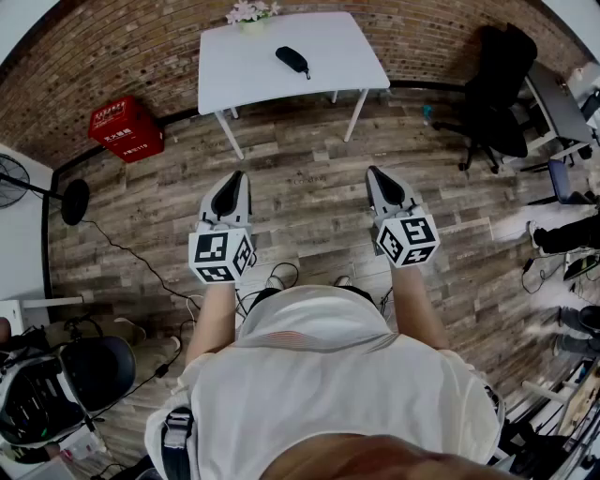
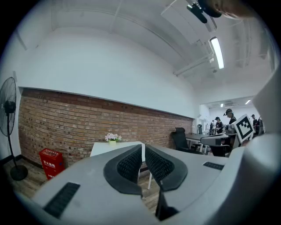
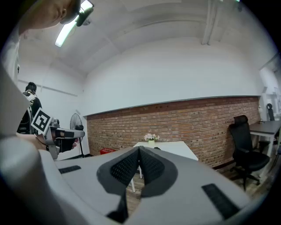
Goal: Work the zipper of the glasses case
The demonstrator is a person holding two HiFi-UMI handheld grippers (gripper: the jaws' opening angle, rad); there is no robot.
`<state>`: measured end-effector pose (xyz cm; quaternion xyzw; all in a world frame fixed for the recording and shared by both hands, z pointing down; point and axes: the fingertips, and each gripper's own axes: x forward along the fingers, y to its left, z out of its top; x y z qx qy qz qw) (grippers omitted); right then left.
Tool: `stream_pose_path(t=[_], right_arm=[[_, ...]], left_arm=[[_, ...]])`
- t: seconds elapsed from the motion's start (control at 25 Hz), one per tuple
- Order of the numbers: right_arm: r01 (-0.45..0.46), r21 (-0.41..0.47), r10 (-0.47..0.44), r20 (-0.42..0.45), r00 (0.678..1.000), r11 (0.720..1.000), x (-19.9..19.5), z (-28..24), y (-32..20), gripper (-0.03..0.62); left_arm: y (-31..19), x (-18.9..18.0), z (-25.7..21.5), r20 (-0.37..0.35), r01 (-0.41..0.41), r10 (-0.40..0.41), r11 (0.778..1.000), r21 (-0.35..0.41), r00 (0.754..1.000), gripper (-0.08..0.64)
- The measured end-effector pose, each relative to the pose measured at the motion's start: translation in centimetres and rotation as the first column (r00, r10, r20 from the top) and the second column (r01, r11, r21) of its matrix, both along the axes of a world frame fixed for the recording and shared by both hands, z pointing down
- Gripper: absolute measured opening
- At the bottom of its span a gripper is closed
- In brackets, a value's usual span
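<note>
left gripper (image 1: 234,178) and right gripper (image 1: 374,173) were closed, empty; glasses case (image 1: 292,60) sat at 12 o'clock, well apart; unopened jaws would likely shove it.

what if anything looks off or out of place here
Nothing stands out. The glasses case lies flat on the white table near the flower pot, and nothing is spilled or tipped. Both the left hand-held gripper and right hand-held gripper are shut, empty and well short of the table.
</note>
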<state>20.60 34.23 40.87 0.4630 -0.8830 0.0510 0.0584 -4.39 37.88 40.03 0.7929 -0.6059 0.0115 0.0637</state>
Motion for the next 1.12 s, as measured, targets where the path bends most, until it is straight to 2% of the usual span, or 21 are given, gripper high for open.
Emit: stream_pose_path(t=[0.64,0.8,0.96,1.12], right_arm=[[0.042,-0.025,-0.042,0.016,0.999,0.999,1.9,1.1,-0.4,0.051],[0.061,-0.041,-0.058,0.053,0.997,0.997,2.5,1.2,-0.7,0.051],[0.048,-0.042,-0.045,0.054,0.998,0.998,1.3,0.8,-1.6,0.052],[0.034,-0.069,-0.031,0.048,0.998,0.997,-2.3,1.5,-1.9,0.051]], left_arm=[[0.6,2.6,0.5,0.001,0.026,-0.026,0.999,-0.034,1.000,0.032],[0.7,3.0,0.3,-0.012,0.040,-0.041,0.999,-0.031,0.999,0.032],[0.1,1.5,0.0,-0.018,0.030,-0.030,0.999,-0.023,0.999,0.032],[-0.5,-1.6,0.2,-0.029,0.005,-0.006,1.000,-0.027,1.000,0.032]])
